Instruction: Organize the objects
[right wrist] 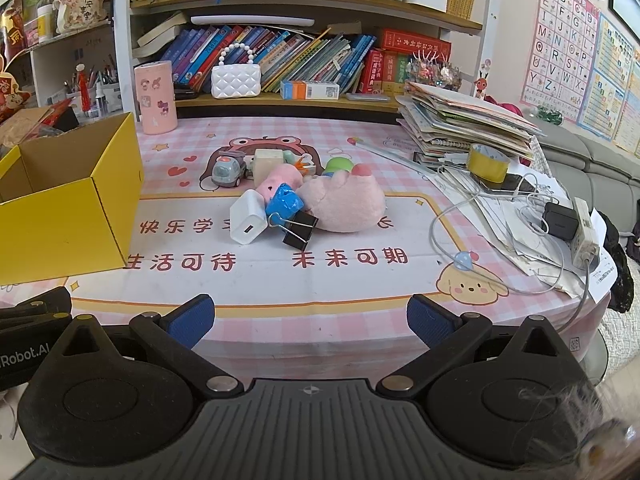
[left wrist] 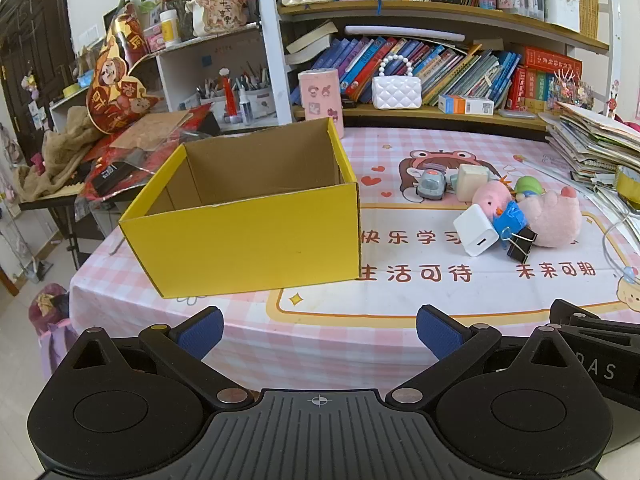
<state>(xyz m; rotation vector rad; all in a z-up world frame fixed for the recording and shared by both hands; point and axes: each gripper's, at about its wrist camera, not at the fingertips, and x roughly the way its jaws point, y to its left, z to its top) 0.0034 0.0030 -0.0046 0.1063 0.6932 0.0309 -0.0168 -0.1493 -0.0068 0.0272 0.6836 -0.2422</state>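
now | both claws wide, empty | yellow box (left wrist: pixel 244 240) empty | toy pile (right wrist: pixel 296 200) beside

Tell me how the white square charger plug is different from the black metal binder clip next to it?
The white square charger plug is bigger and blocky, while the black metal binder clip is smaller and wedge-shaped. The plug is plain white with one small port on its face; the clip is black with silver wire handles. The plug leans tilted against the toys; the clip lies low on the tablecloth. Both sit at the front of the toy pile.
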